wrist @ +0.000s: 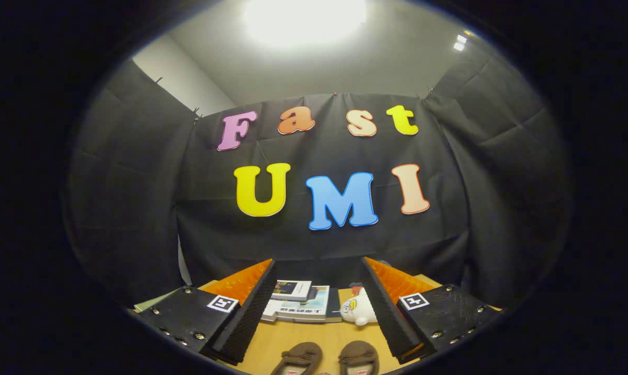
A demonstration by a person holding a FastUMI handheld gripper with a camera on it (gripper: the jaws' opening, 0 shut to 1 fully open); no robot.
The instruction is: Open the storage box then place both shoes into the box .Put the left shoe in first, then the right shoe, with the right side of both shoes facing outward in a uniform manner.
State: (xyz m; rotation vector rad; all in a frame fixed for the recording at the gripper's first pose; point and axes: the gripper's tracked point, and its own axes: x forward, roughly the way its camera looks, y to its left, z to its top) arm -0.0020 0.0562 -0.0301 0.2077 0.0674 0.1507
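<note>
Two brown slip-on shoes lie side by side on the wooden table, toes pointing away from me: one shoe on the left and the other on the right. Both sit low between my fingers, below and a little ahead of them. My gripper is open, held above the table, with nothing between its two orange-and-black fingers. The fingers point toward the back wall.
A small stack of books lies at the back of the table, just beyond the fingers. A white plush toy with a yellow beak sits beside the books, against the right finger's inner edge. Black cloth walls close the booth.
</note>
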